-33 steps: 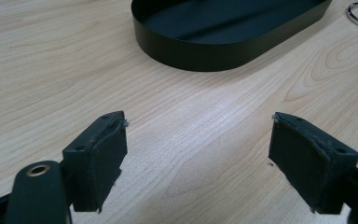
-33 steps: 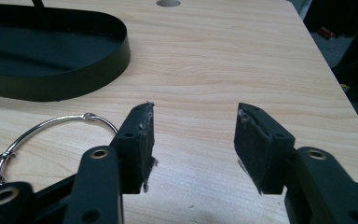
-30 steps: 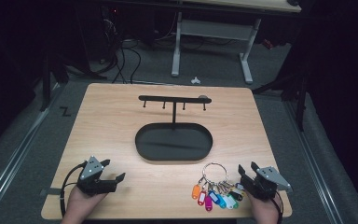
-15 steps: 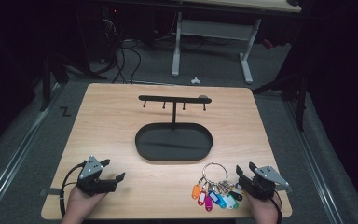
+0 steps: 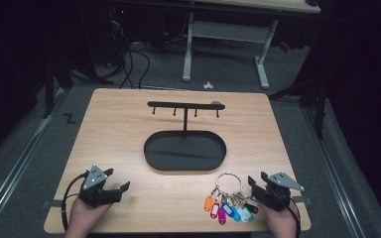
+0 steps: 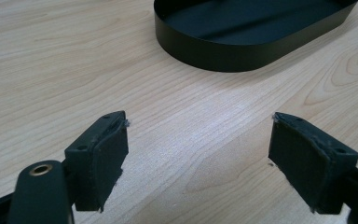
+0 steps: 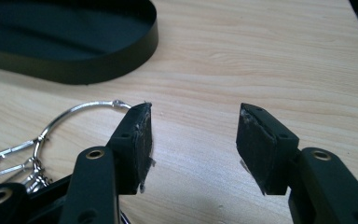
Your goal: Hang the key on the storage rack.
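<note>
**Key bunch at near right edge, not yet gripped**

Table (image 5: 129, 119) noted first: pale wood top, matt and level; at its middle a black oval tray (image 5: 185, 151) is seen, with a T-shaped hook stand (image 5: 185, 106) rising from its far rim, four pegs hanging under the bar.

Key ring (image 5: 228, 182) is found near the front right of the table, just short of the tray; a large steel loop lying flat, with a fan of coloured plastic tags (image 5: 228, 210) and small keys spread toward the person.

Right gripper (image 5: 254, 187) is placed just beside the bunch; in the right gripper view the jaws are released and parted, nothing between them, the loop (image 7: 81, 108) lying just outside the left pad (image 7: 140, 140); whether that pad touches the wire cannot be told.

Left gripper (image 5: 119, 184) is rested on the near left, well apart from the bunch; jaws wide and empty.

Handling, judged: the bunch is light but loose and jangling; the wire loop is stiff, thin and slippery, so a pinch across the bare arc away from the tags is advised; tags are expected to swing once lifted.
</note>
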